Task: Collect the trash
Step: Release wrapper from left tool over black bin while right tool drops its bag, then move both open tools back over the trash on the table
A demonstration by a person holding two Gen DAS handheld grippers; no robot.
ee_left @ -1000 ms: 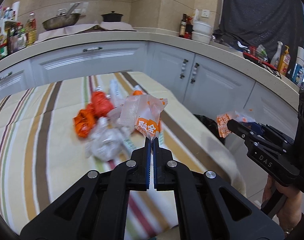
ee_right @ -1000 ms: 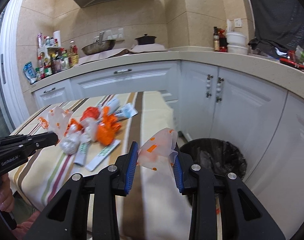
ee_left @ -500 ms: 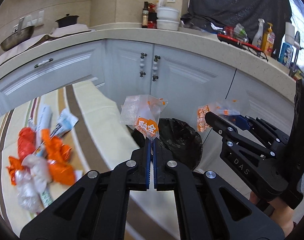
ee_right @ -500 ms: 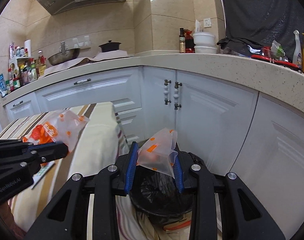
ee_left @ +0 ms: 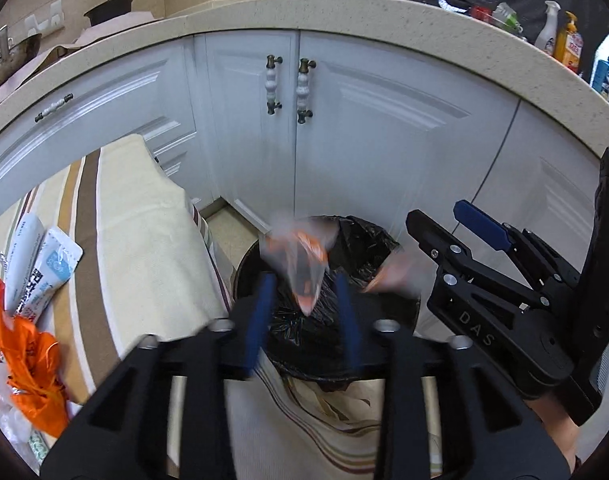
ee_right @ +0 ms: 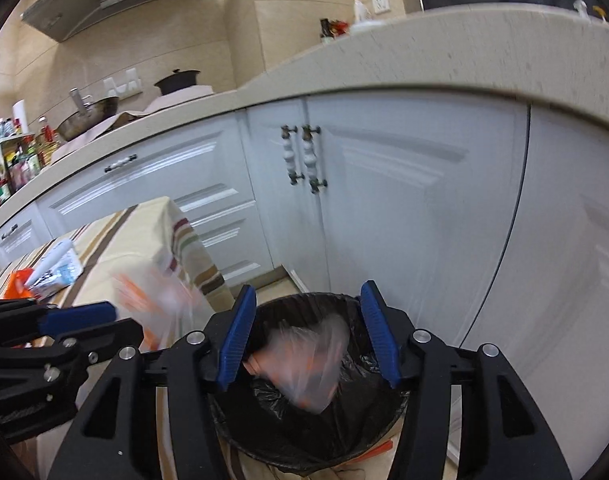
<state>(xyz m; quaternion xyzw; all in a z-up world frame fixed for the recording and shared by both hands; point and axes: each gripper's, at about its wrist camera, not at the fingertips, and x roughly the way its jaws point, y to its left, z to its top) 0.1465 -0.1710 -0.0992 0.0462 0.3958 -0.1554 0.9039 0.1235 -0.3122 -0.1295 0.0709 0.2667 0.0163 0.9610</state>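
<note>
To the left of my left tool (ee_left: 302, 312), the striped cloth tabletop (ee_left: 144, 216) carries uncollected trash: crumpled orange plastic bags (ee_left: 28, 364) and white printed sachets (ee_left: 40, 272), lying together near the tabletop's far-left edge. These are out of reach from here and remain to be gathered.

My left tool stands with its blue-padded fingers (ee_left: 260, 320) spread apart. Between them, touching neither as far as the blur lets me judge, is a clear wrapper with orange print (ee_left: 300, 264), in the air above the round black-lined trash bin (ee_left: 324, 364). I hold the tool directly over the bin mouth so that a released piece falls inside.

My right tool (ee_right: 308, 336) is likewise spread wide over the same bin. A clear plastic bag with orange markings (ee_right: 308, 368), motion-blurred, sits below its pads within the bin opening. I judge both pieces released and dropping; neither tool grips anything.
</note>
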